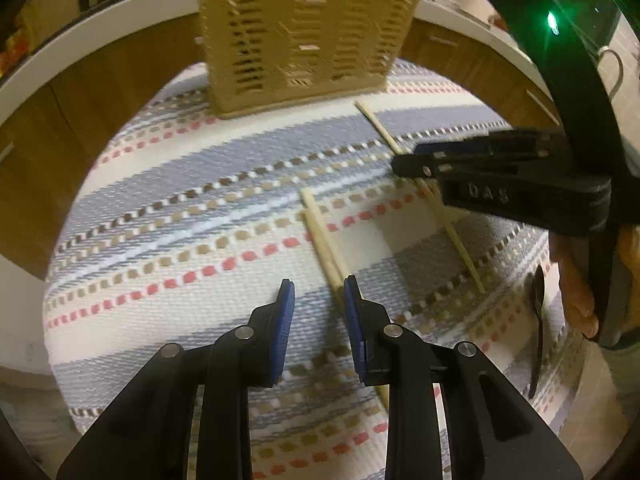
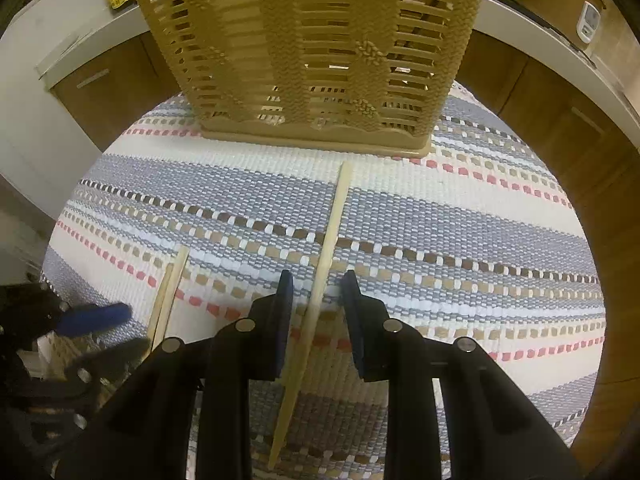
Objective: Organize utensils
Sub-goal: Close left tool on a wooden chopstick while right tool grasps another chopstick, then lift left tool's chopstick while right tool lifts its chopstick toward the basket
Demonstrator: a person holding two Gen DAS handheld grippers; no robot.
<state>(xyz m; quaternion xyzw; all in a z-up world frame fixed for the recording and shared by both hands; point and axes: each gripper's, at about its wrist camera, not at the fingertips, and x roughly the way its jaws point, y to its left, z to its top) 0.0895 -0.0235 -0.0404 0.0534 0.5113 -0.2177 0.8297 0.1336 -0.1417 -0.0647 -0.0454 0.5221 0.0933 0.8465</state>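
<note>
While the right claw [image 2: 316, 284] hung spread apart over the striped woven cloth [image 2: 440, 208], one pale wooden chopstick [image 2: 324, 264] lay flat between its blue pads, untouched, its far end near the tan slotted plastic basket [image 2: 312, 52]. Off to the left, the left claw [image 1: 319, 292] gaped too, holding nothing, just beside a pair of wooden chopsticks [image 1: 320, 236] lying on the cloth.

basket [image 2: 312, 56] blocks far side, bare cloth [image 2: 460, 208] right of chopstick [image 2: 320, 280]
</note>
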